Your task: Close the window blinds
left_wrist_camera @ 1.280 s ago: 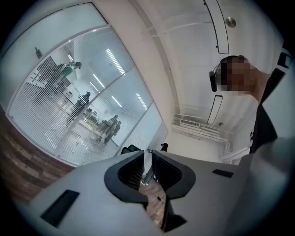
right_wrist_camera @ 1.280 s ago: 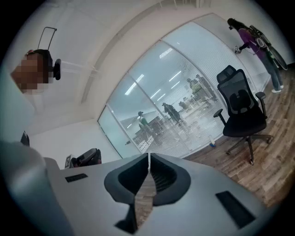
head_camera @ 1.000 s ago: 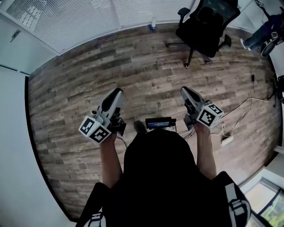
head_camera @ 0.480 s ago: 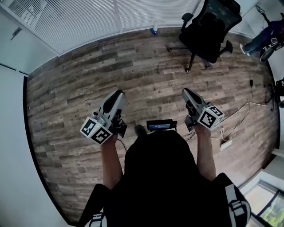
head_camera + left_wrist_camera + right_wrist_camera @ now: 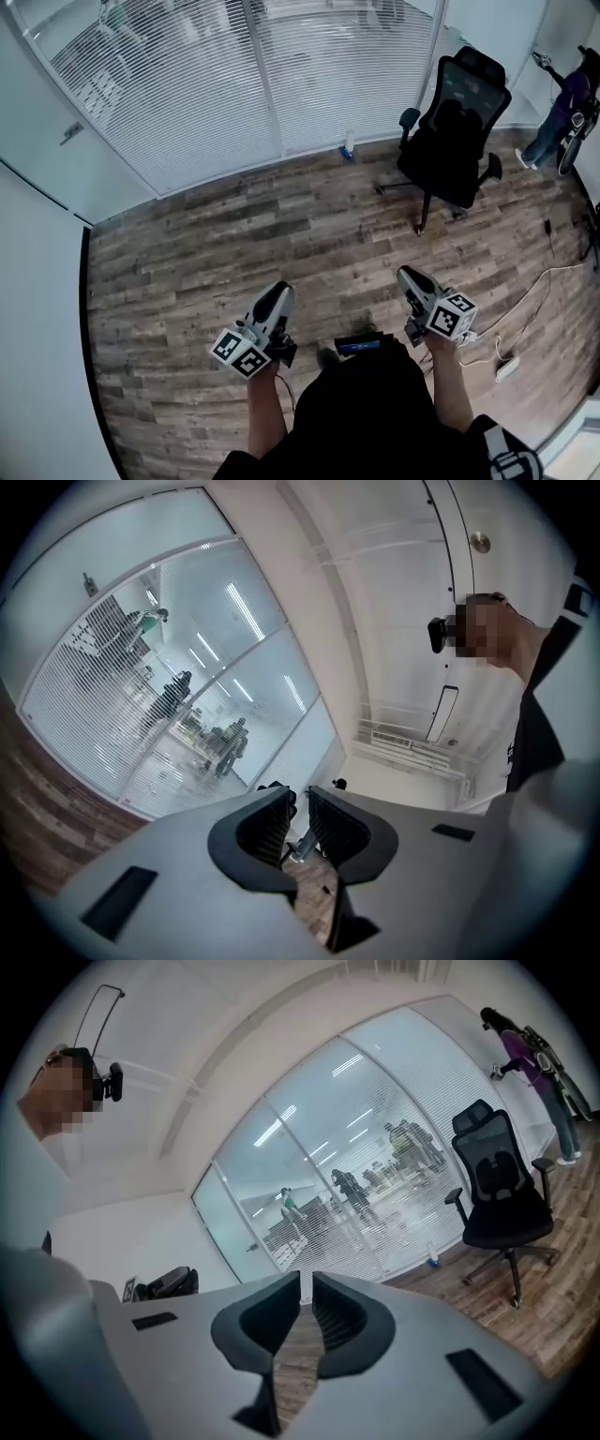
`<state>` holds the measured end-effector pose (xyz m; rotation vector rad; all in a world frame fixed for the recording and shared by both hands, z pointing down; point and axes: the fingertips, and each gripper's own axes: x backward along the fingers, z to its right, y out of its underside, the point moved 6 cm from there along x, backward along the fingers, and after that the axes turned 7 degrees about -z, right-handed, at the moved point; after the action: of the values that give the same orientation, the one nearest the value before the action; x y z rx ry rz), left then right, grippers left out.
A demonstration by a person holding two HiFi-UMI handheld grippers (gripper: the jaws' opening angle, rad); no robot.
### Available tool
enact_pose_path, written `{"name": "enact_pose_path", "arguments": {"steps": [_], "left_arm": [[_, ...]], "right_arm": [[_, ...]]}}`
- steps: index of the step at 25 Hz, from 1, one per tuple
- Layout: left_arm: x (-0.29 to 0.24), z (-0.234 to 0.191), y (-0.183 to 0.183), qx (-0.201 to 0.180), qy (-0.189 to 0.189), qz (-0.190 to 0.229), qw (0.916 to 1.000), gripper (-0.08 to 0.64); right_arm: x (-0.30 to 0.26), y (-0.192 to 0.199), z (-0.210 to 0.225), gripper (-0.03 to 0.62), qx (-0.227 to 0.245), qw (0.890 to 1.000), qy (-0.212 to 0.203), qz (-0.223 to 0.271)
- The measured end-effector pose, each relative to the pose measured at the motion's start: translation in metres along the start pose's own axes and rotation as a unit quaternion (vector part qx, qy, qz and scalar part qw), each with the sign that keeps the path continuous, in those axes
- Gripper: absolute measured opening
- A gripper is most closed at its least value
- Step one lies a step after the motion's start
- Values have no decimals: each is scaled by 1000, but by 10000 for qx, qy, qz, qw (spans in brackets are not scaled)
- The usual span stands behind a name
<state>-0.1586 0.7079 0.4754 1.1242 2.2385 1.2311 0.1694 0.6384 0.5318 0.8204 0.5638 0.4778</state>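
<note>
Left gripper (image 5: pixel 279 294) and right gripper (image 5: pixel 409 277) are both clamped closed, nothing in either one. The window blinds (image 5: pixel 187 103) are up at 12 o'clock, well apart from both, across the wood floor (image 5: pixel 281 225).

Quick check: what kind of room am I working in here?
Probably an office: a glass wall hung with slatted blinds, a black swivel chair and a wood-look floor.
</note>
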Motion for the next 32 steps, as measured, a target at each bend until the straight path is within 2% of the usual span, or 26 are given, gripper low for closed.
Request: {"name": "enact_pose_path", "arguments": {"steps": [3, 7, 10, 19, 23, 32], "left_arm": [[-8, -6, -1, -45, -102, -55, 9999, 60], [-26, -25, -8, -114, -323, -123, 9993, 61], [-46, -41, -17, -189, -545, -167, 9982, 72], [-144, -61, -54, -515, -916, -121, 9944, 98], [-177, -69, -60, -555, -1013, -251, 9930, 98], [-223, -106, -80, -502, -957, -282, 9938, 98]], "right_arm": [[-16, -3, 11, 34, 43, 10000, -68, -54], [-47, -17, 31, 101, 59, 9997, -214, -96], [-75, -31, 54, 106, -25, 9992, -378, -116], [-132, -118, 118, 106, 280, 9956, -890, -117], [-146, -139, 141, 106, 496, 9943, -920, -206], [-171, -152, 171, 106, 381, 9960, -772, -253]]}}
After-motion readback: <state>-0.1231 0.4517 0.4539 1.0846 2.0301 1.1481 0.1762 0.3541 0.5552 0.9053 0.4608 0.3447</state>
